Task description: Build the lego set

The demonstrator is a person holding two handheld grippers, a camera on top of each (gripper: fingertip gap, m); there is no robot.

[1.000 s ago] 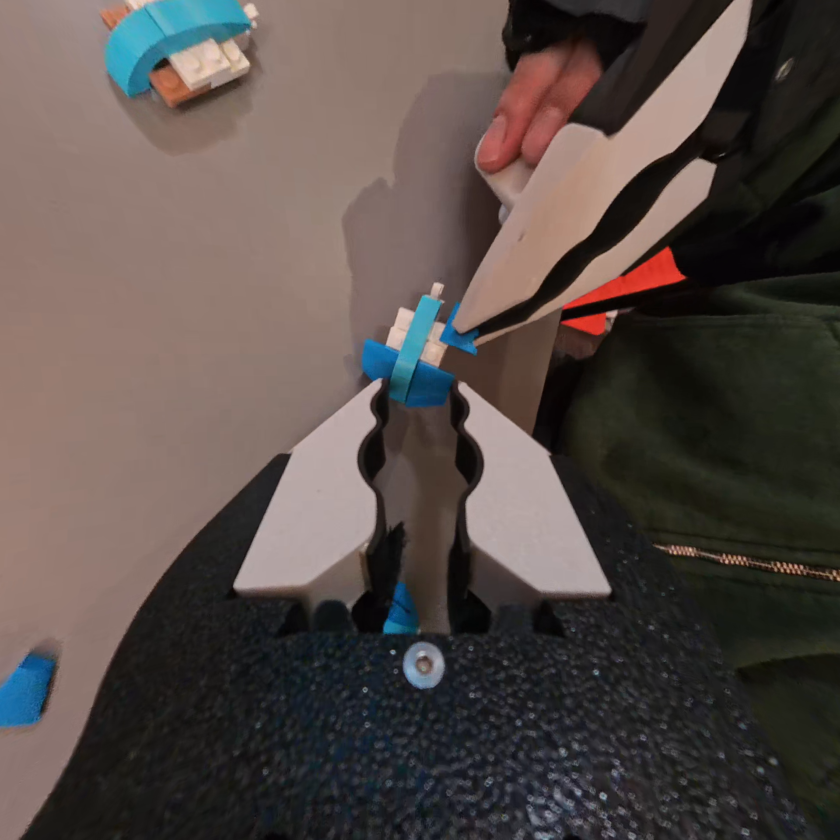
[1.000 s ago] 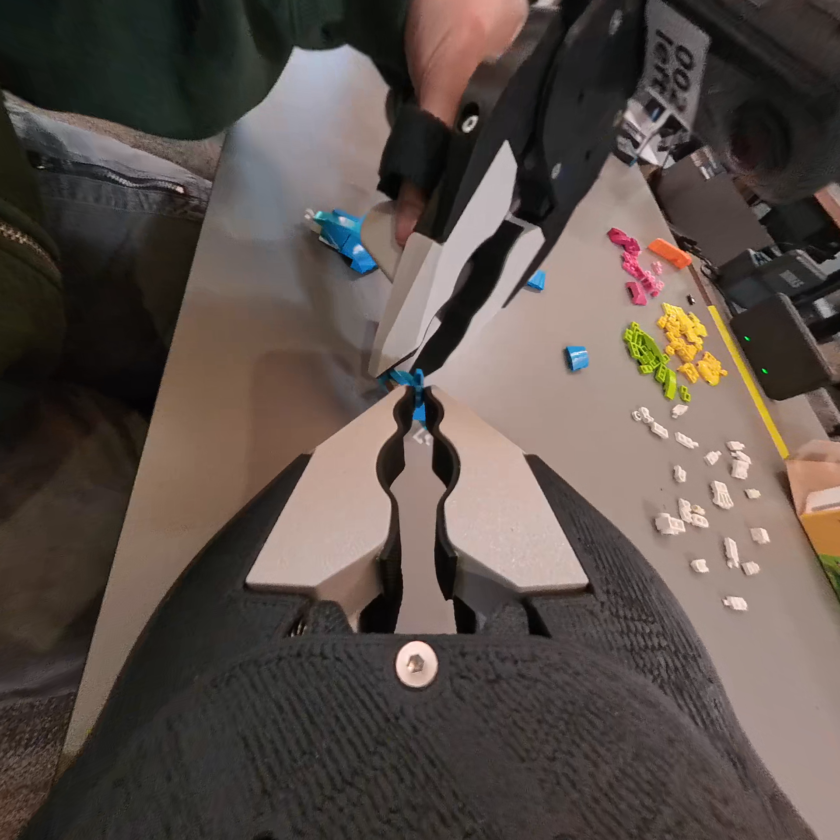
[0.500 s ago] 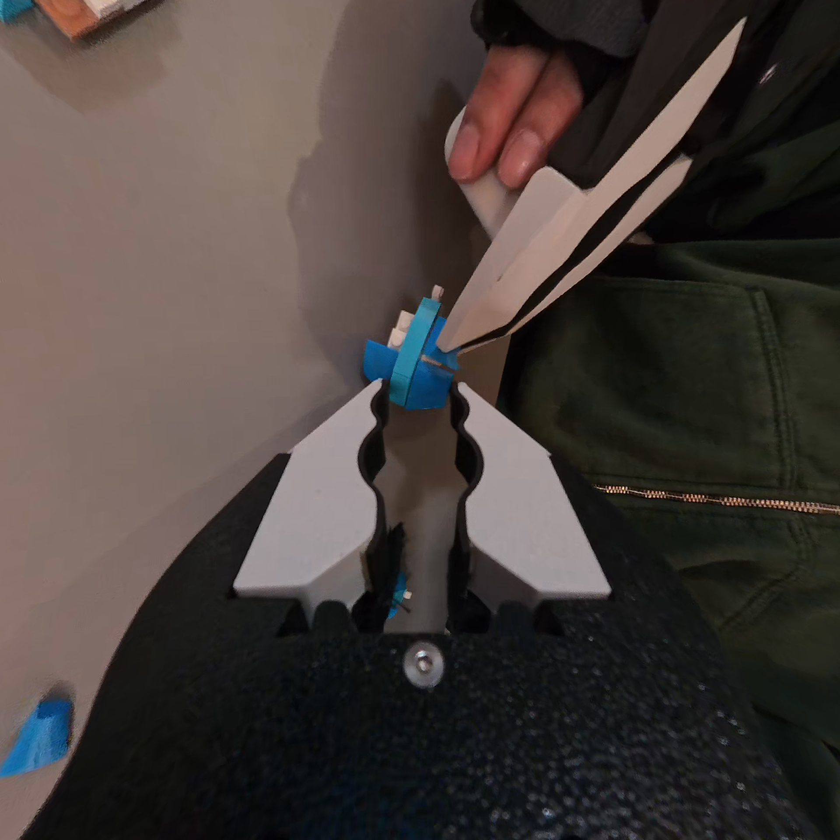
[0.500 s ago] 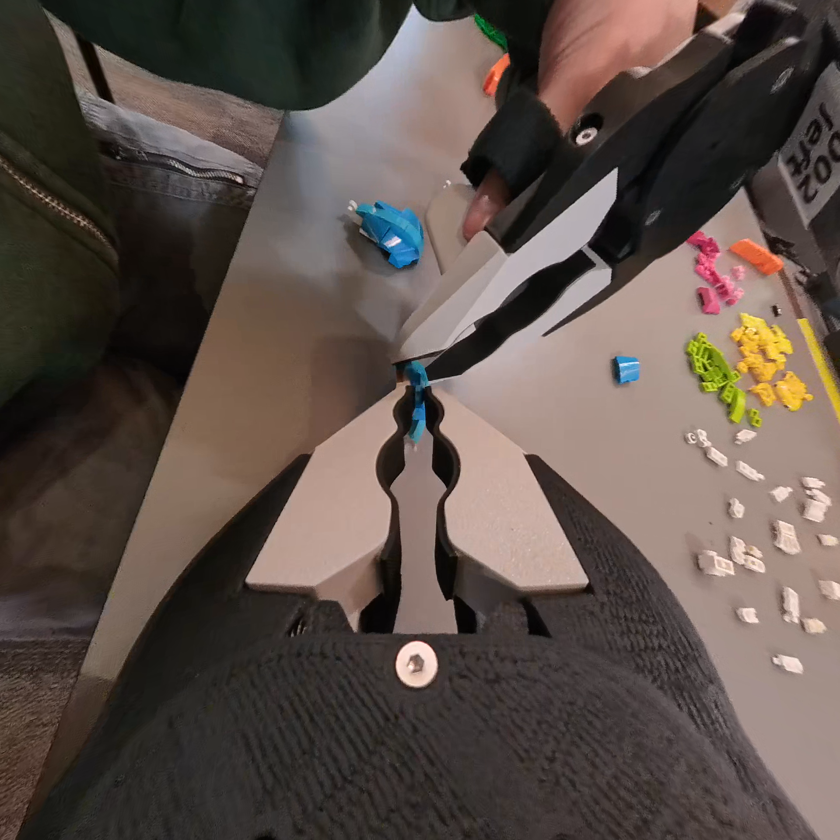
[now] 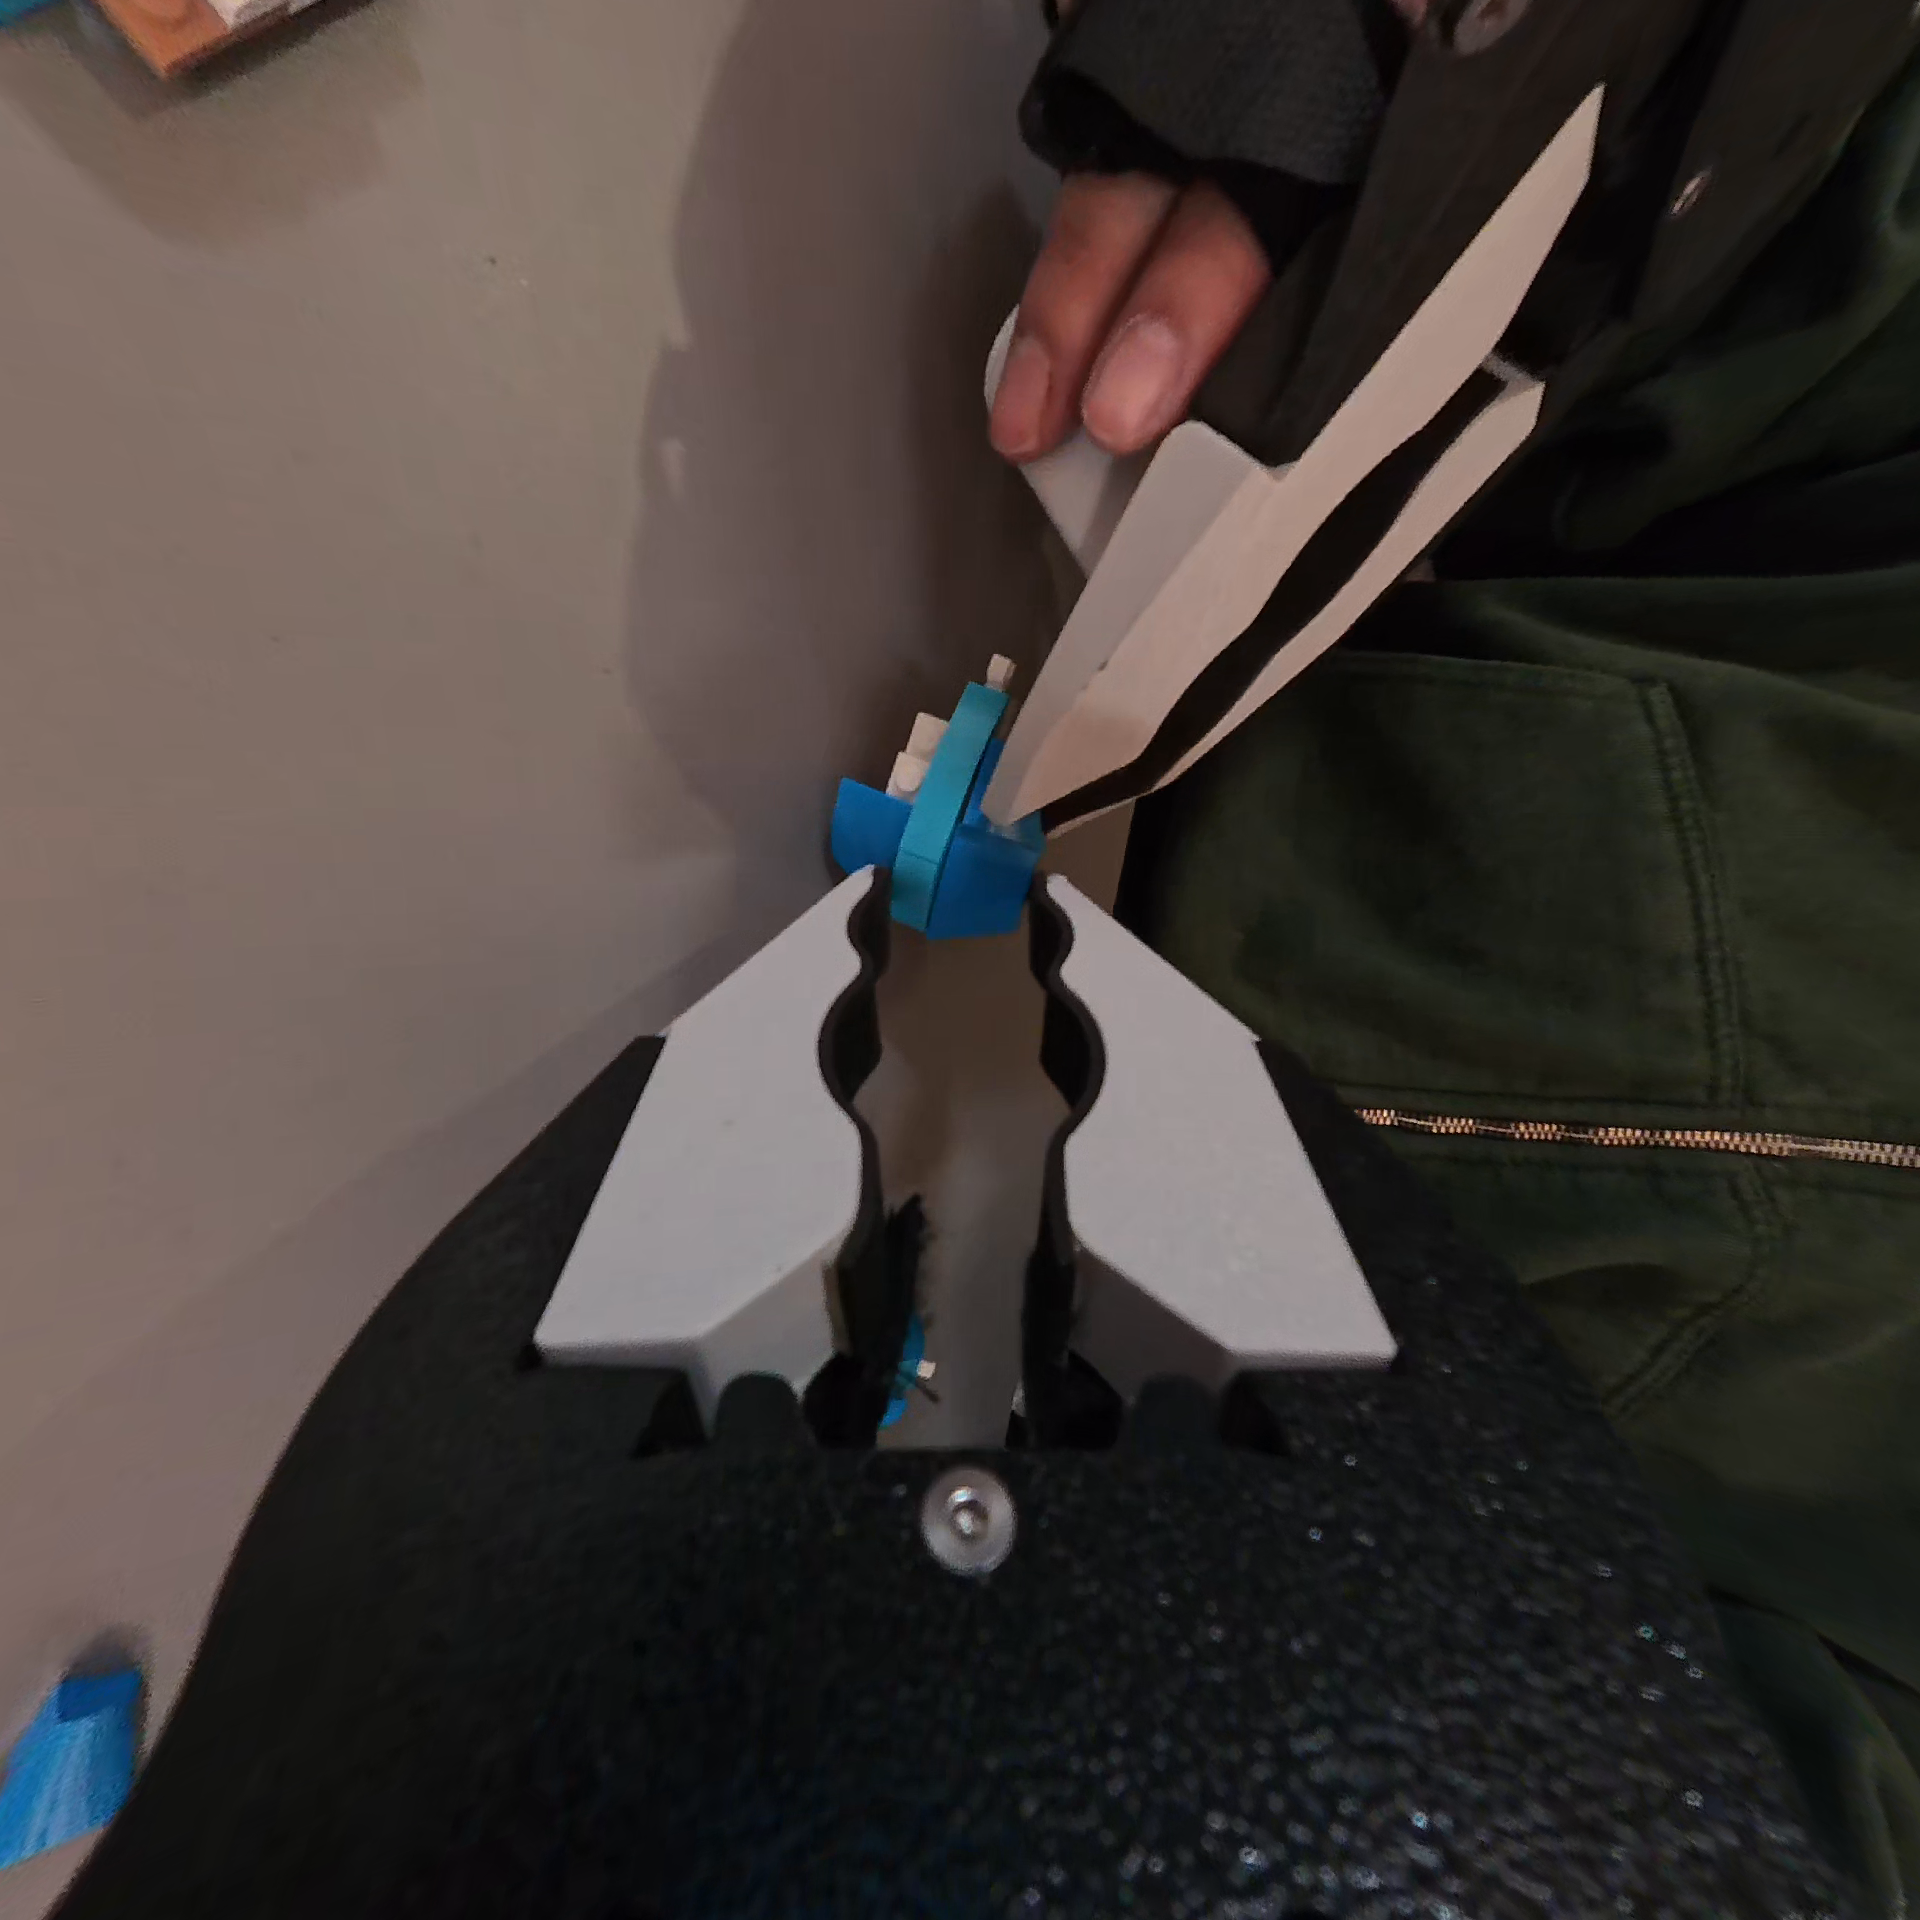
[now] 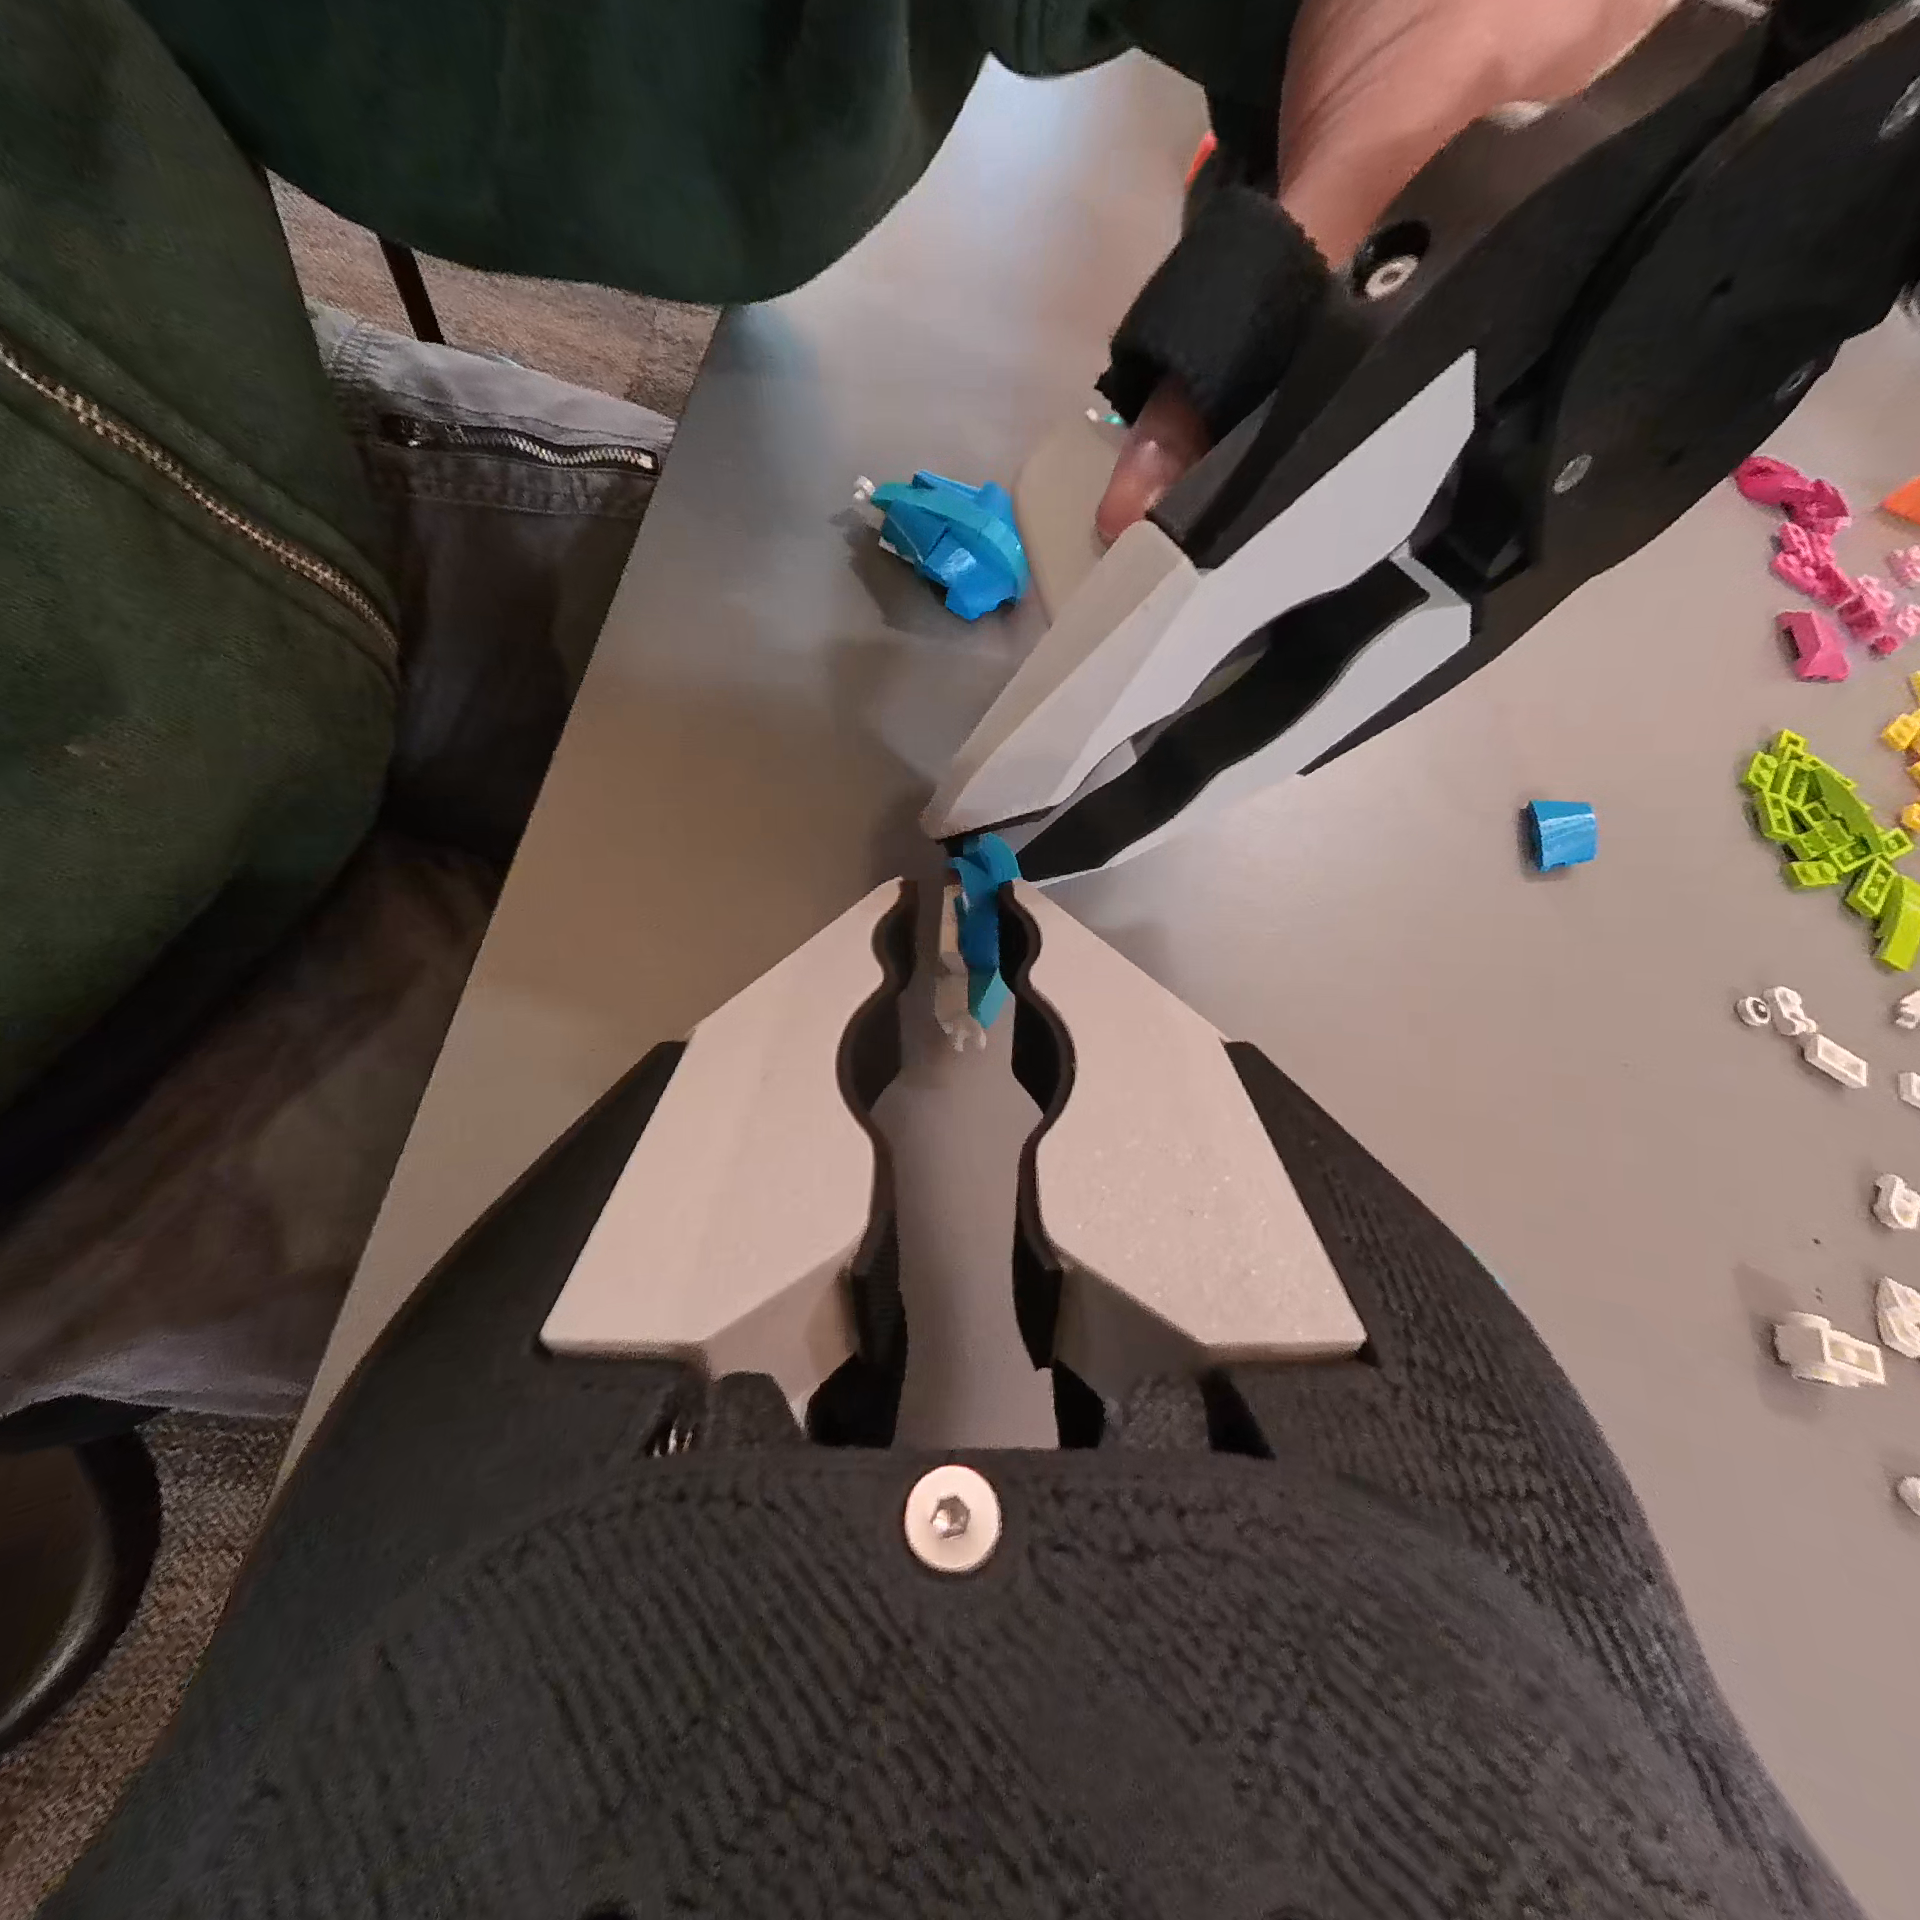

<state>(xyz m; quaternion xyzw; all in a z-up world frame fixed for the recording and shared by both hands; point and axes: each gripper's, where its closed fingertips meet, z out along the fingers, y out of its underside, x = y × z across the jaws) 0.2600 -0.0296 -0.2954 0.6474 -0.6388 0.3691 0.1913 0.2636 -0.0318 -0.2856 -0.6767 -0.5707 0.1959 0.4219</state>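
Now, down the left wrist view first. Squeezes the blue build (image 5: 951, 847) tight in the left gripper (image 5: 956, 894), right at the fingertips, at 12 o'clock. Holds it up off the grey table (image 5: 364, 520), likely so it cannot wobble while a new bit goes on. Pokes in from 2 o'clock with the right gripper (image 5: 1023, 816), tips touching the build. Looks like pressing a small part on to make it click. Has one loose blue brick (image 5: 73, 1756) lying down at 8 o'clock.

Next, down the right wrist view. Shows the right jaws a little apart, not pinching. Finds the build in the gap near the tips at 12 o'clock, touching the 3 o'clock finger, with clear space on the 9 o'clock side. Grips its far end from 2 o'clock with the left jaws, shut tight. Has the spare bits well out of the way, probably for elbow room: another blue build (image 6: 956, 551) at 12 o'clock, then a blue cone brick (image 6: 1558, 836), green bricks (image 6: 1829, 842), pink bricks (image 6: 1818, 582) and white bricks (image 6: 1829, 1351) over at 3 o'clock.
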